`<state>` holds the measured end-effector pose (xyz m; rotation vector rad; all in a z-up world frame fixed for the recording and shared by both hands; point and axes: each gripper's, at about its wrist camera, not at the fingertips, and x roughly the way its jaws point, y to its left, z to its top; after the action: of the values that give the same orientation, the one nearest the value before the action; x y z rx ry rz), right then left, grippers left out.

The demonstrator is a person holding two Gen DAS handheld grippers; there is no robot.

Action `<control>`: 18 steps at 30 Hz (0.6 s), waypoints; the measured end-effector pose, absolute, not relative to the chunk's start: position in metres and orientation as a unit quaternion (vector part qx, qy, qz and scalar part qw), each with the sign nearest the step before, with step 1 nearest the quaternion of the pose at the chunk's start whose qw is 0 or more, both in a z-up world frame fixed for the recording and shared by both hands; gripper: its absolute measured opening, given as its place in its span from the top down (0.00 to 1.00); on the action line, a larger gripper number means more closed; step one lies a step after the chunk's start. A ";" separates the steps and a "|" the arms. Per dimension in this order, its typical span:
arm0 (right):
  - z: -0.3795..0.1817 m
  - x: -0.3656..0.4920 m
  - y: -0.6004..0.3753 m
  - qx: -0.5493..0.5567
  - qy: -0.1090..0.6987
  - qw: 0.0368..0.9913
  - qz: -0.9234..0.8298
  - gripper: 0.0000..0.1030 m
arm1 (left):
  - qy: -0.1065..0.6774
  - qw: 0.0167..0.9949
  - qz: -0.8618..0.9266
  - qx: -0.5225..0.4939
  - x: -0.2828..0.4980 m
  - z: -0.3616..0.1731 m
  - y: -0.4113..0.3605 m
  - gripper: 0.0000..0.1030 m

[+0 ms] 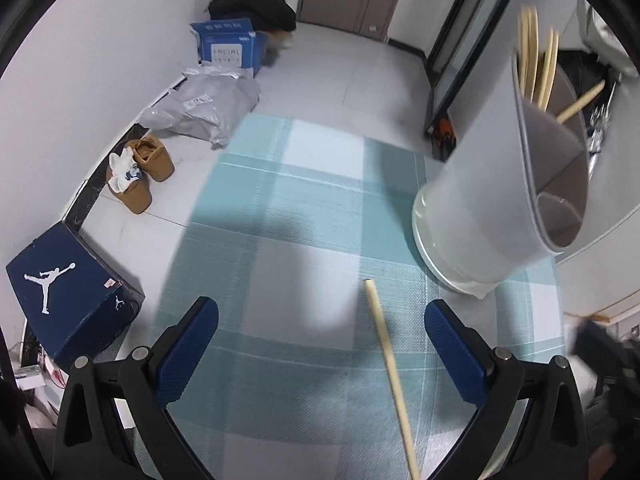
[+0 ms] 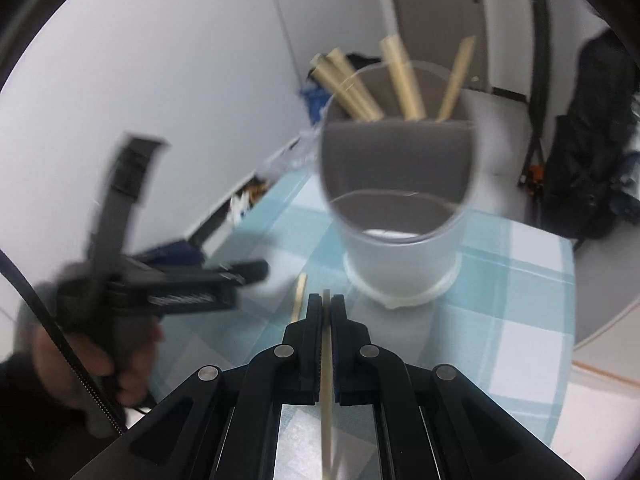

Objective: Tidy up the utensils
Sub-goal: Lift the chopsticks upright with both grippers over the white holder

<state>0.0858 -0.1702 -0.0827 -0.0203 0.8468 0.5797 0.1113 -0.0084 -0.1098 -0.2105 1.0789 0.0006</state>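
Right gripper (image 2: 327,312) clamps a chopstick (image 2: 326,380) edge-on; the holder (image 2: 400,216) stands just ahead. I judge a thin grip may let it swivel and miss the rim. Left gripper (image 1: 320,344) gapes empty over another chopstick (image 1: 390,368) on the surface (image 1: 280,208).

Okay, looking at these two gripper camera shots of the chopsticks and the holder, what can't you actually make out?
- Left gripper: motion-blurred in the right wrist view.
- Chopstick on the tablecloth: its near end is cut off by the bottom edge of the left wrist view.
- Chopstick in the right gripper: mostly hidden between the pads, only its tip shows.
- Holder: its divider hides the lower ends of the standing chopsticks.
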 end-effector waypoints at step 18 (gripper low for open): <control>-0.058 0.073 -0.255 0.075 0.331 0.910 0.236 0.97 | 0.545 0.837 0.021 -0.054 0.131 -0.123 -0.047 0.97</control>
<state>0.0733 -0.2552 -0.0584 0.1552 0.6833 0.4873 0.1308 -0.0473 -0.1229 -0.1147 1.1531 0.0439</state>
